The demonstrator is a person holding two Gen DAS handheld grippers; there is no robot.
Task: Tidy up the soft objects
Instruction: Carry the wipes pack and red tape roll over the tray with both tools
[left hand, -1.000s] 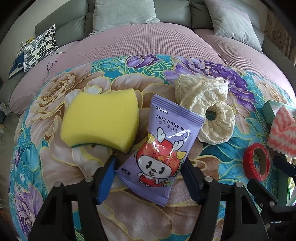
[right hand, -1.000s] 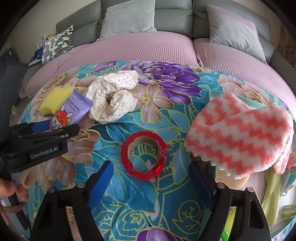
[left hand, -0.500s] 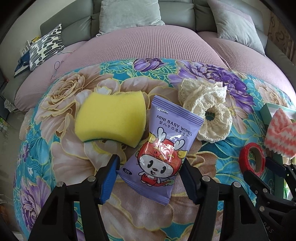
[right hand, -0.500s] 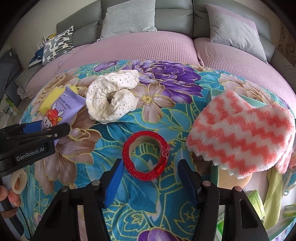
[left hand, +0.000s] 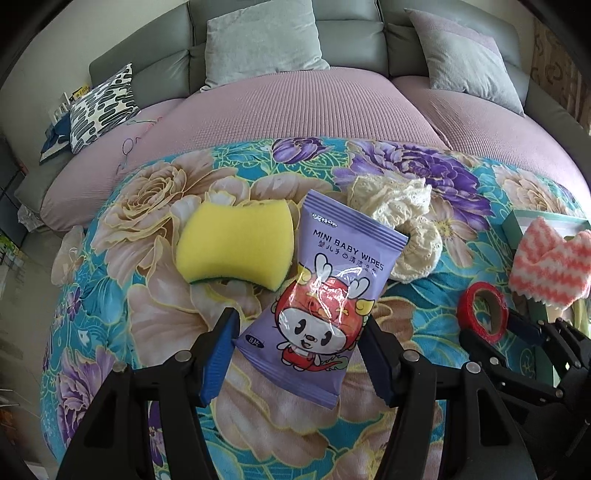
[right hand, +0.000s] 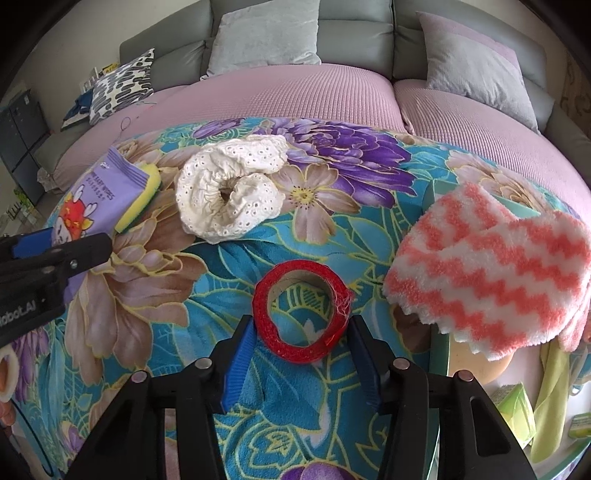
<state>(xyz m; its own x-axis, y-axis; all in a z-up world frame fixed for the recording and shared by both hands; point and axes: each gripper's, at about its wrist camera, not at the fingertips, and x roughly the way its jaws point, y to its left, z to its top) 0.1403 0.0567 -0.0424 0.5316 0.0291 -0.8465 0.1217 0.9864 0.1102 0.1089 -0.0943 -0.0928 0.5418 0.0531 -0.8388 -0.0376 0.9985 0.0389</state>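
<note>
A purple baby wipes pack (left hand: 332, 288) hangs tilted a little above the floral blanket (left hand: 166, 314), and my left gripper (left hand: 299, 321) is shut on its lower half. Behind it lie a yellow sponge (left hand: 236, 243) and a cream lace scrunchie (left hand: 406, 221). In the right wrist view a red tape roll (right hand: 295, 350) lies flat between the pads of my right gripper (right hand: 300, 321). Its jaws are closing, the blue pads close beside the roll on both sides, and the roll is not squeezed. A pink-and-white zigzag fuzzy cloth (right hand: 491, 266) drapes over a teal box (right hand: 439, 192) to the right.
Past the blanket is a sofa seat under a pink cover (right hand: 280, 96), with grey cushions (right hand: 266, 33) and a patterned pillow (right hand: 122, 81) at the back. Green packs (right hand: 517, 406) and a yellow-green cloth (right hand: 550, 387) lie in the box. My left gripper (right hand: 55, 254) reaches in from the left.
My left gripper has risen with the wipes pack, so the sponge and scrunchie look farther off. My right gripper's jaws have narrowed around the red tape roll without shifting place.
</note>
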